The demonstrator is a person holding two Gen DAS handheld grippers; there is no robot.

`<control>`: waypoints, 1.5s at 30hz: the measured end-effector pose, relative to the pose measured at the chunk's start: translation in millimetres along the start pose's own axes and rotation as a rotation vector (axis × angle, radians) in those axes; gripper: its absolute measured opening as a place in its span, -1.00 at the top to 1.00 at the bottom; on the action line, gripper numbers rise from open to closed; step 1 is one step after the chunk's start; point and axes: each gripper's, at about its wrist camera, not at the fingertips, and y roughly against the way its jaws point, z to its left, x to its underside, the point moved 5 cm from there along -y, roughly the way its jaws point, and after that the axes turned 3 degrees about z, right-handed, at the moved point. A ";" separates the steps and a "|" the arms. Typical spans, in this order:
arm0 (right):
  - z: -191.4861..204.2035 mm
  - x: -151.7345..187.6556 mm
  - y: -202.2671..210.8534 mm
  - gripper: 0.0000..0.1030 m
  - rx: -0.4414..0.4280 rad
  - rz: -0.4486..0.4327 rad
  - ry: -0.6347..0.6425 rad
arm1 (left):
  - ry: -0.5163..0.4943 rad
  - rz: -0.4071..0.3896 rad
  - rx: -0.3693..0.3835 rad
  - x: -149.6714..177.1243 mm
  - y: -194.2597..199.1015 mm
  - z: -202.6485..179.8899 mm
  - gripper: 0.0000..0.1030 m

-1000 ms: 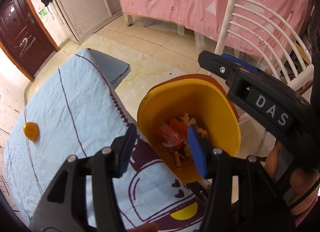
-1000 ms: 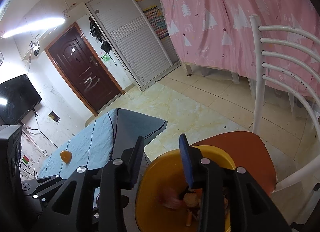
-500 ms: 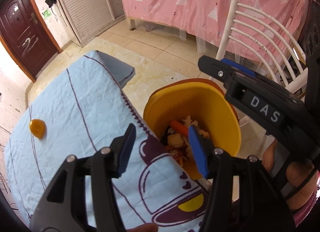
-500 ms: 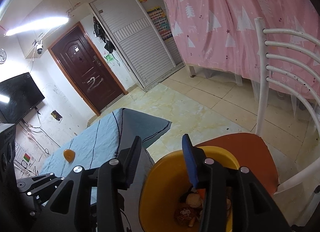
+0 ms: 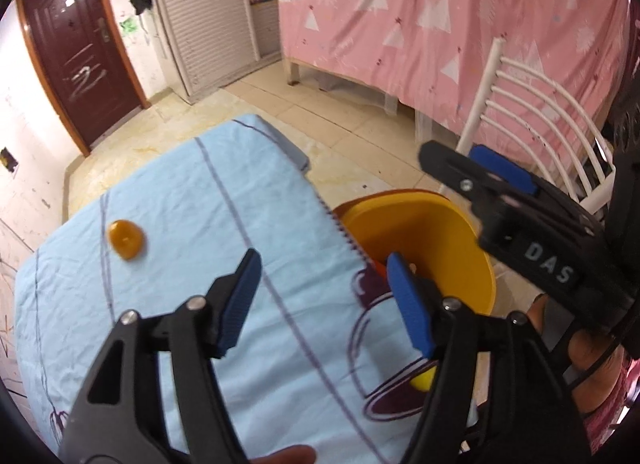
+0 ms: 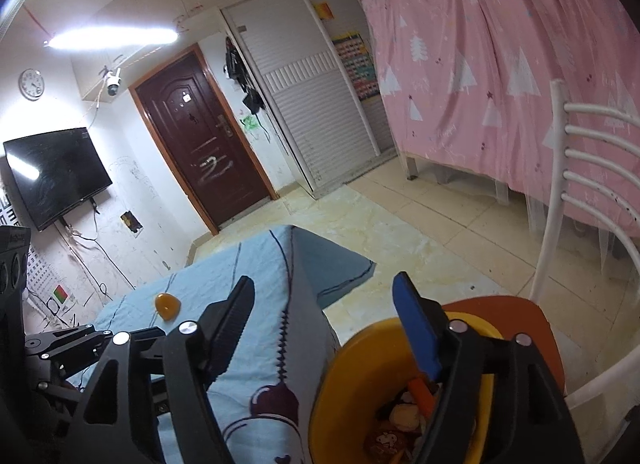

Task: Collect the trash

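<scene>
Orange peel [image 5: 125, 239] remains on the cloth [image 5: 192, 224]; both grippers [image 5: 324, 296] [image 6: 328, 324], jaws just opened and empty, must probably reach it next.

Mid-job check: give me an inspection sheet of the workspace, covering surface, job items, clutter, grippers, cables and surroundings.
Surface: table under a light blue cloth with purple lines.
Job's things: yellow bin on an orange chair seat beside the table, with trash inside; one small orange piece lies on the cloth.
Clutter: nothing seen besides that piece.
Grippers: left hand-held gripper open, nothing between its jaws, which have just been opening; right hand-held gripper likewise.
Cables: wires hang on the wall below the TV.
Surroundings: brown door, pink curtain, white chair back, tiled floor.
</scene>
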 end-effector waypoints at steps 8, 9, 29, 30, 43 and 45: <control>24.1 -0.7 4.7 -0.43 -0.029 -0.059 0.030 | 0.057 -0.077 -0.048 9.2 30.6 49.0 -0.53; 28.6 -0.3 4.6 -0.45 -0.035 -0.062 0.037 | 0.065 -0.089 -0.055 10.1 34.7 56.2 -0.56; 186.9 19.5 -23.8 -0.79 -0.198 -0.028 0.275 | 0.285 -0.349 -0.287 58.6 100.4 190.7 -0.81; 196.3 20.8 -24.7 -0.80 -0.210 -0.034 0.289 | 0.295 -0.355 -0.294 61.3 102.2 195.4 -0.81; 264.1 36.5 -37.1 -0.83 -0.312 -0.082 0.374 | 0.422 -0.396 -0.397 99.7 114.6 256.5 -0.82; 270.4 39.7 -37.9 -0.83 -0.327 -0.084 0.383 | 0.442 -0.393 -0.404 104.8 113.7 265.5 -0.82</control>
